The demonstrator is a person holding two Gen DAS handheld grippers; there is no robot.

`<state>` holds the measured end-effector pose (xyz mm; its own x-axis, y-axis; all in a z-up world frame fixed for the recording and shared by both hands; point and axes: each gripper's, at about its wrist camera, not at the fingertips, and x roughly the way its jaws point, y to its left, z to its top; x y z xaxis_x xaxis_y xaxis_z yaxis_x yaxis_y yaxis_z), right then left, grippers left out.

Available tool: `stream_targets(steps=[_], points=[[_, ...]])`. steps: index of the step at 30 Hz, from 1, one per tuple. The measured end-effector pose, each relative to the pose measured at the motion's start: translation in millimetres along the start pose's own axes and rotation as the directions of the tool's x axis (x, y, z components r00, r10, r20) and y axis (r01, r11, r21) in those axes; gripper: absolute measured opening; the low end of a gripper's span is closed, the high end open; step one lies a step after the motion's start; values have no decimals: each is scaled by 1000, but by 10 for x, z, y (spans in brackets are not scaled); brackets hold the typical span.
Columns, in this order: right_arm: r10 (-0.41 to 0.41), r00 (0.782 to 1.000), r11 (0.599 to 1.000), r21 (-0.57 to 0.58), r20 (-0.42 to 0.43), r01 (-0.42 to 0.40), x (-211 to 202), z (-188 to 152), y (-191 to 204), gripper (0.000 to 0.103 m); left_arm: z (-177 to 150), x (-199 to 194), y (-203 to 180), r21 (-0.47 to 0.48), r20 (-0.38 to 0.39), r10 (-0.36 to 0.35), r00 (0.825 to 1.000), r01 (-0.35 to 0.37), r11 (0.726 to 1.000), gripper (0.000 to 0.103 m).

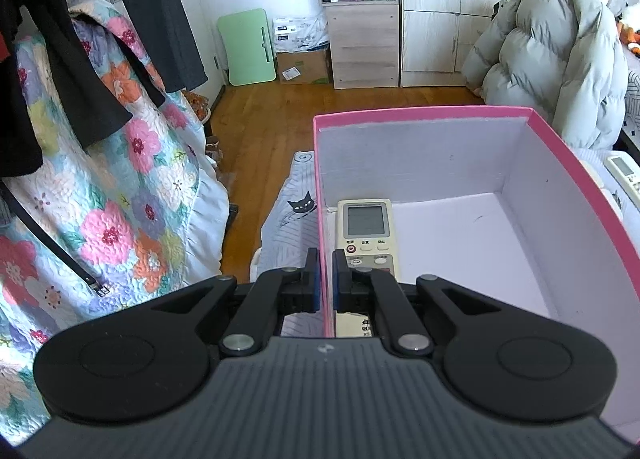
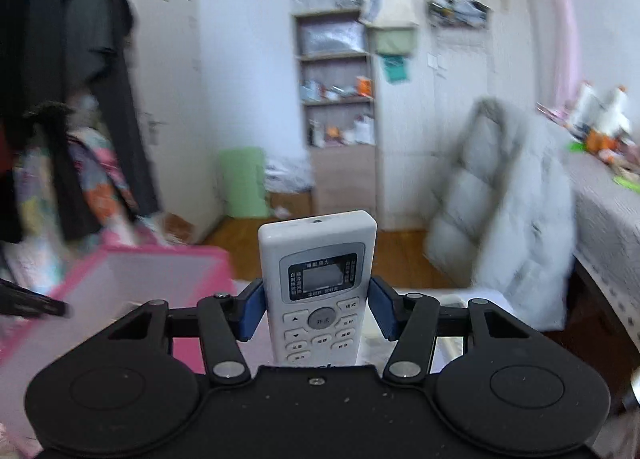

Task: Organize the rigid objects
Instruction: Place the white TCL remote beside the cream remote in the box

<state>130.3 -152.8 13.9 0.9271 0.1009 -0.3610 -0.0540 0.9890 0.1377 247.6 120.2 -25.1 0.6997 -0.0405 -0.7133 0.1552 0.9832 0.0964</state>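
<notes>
Far left, dark garments and a flower-patterned quilted cover (image 1: 120,187), clear of the work. Next, left gripper (image 1: 326,279), blue-padded fingers (image 1: 316,279) pinched together on the left wall of the pink-rimmed, white-lined open cardboard box (image 1: 520,179), one pad outside, one inside. Worth keeping that pinch firm and unmoving, so the box holds steady for a drop.

Inside the box, against that same wall and near the grip, a cream rectangular remote control with a grey screen and red power button (image 1: 364,227), lying flat, screen up. To its right, plenty of bare white floor: best landing spot, alongside and parallel to the cream remote, not on top.

Further right, right gripper (image 2: 316,313), blue pads (image 2: 252,313) clamped on the sides of a white slim plastic remote with a small display and grey round button (image 2: 318,283), held roughly upright above and to the right of the box. Grip sits low on the body, so likely top-heavy; slow carry over the rim advised, then lowering close to the floor before release. Blur in the right wrist view hides finer detail.
</notes>
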Motion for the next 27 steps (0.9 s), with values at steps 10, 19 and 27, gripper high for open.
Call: stream_targets(steps=[10,19,27], points=[[406,875,914,125,-262,-387,495,341,815,60,3,-26,-25,7,12,20,1000,-20,1000,2],[332,757,943,211,-563,-256,1704,22,1198,60,17,-20,48,-13,15,-15,1000,15,1000,2],[296,760,936,336,-578,-109,2105,-137,1109,60,28,-10,18,7,12,1,1000,-1,1000,2]])
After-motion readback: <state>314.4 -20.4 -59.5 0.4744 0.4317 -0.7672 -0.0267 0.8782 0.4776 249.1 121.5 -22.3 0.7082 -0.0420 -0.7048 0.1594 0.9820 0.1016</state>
